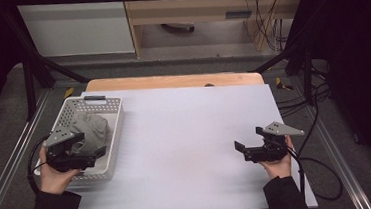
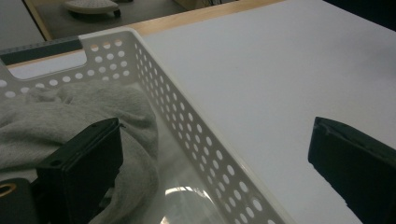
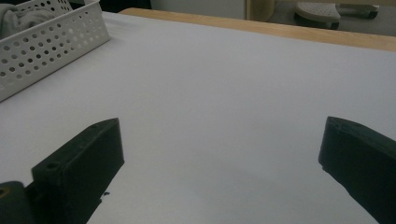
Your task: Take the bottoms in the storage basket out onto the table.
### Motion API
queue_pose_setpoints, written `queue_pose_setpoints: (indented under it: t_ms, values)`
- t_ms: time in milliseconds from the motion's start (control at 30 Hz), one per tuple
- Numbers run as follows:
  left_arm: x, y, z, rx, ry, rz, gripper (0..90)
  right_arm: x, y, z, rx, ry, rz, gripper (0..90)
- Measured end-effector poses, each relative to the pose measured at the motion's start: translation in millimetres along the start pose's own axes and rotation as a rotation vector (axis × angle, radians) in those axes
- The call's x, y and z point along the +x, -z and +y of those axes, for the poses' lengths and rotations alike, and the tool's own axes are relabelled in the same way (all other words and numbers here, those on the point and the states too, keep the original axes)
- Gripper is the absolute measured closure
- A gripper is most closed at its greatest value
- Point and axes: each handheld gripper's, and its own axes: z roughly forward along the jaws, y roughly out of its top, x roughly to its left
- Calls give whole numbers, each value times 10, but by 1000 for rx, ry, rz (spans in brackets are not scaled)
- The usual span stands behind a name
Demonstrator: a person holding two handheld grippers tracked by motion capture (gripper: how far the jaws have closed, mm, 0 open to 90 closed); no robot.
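The white table (image 1: 186, 134) spreads wide and bare across the middle of the high view, with a strip of wooden edge (image 1: 171, 80) along its far side. The white perforated basket (image 1: 113, 135) serves as the landmark: it stands on the table's left part, its long side running away from the person, a dark handle bar (image 1: 94, 97) on its far end wall. Inside the basket lies a crumpled grey cloth (image 1: 91, 129), bunched up against the far half and rising to about the rim; in the left gripper view the cloth (image 2: 70, 116) fills the basket's left portion while bare glossy floor shows at the near right corner. The left gripper (image 1: 89, 154), held in the person's left hand (image 1: 54, 177), hovers over the basket's near end, its jaws spread wide apart: one jaw sits inside the basket right against the cloth, the other hangs outside the basket wall (image 2: 205, 140), over the table, so the jaws straddle that wall. The right gripper (image 1: 239, 148), held in the right hand (image 1: 278, 167), is well apart from the basket, over the table's right part, pointing back toward the basket with its jaws also wide apart and nothing between them but bare table (image 3: 224, 93).
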Motion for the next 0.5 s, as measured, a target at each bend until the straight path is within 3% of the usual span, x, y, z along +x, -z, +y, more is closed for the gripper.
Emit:
queue_pose_setpoints:
  t_ms: [500]
  values:
    - [152,81,-8,0,25,40,34,-3,-5,-2,0,-3,1,3]
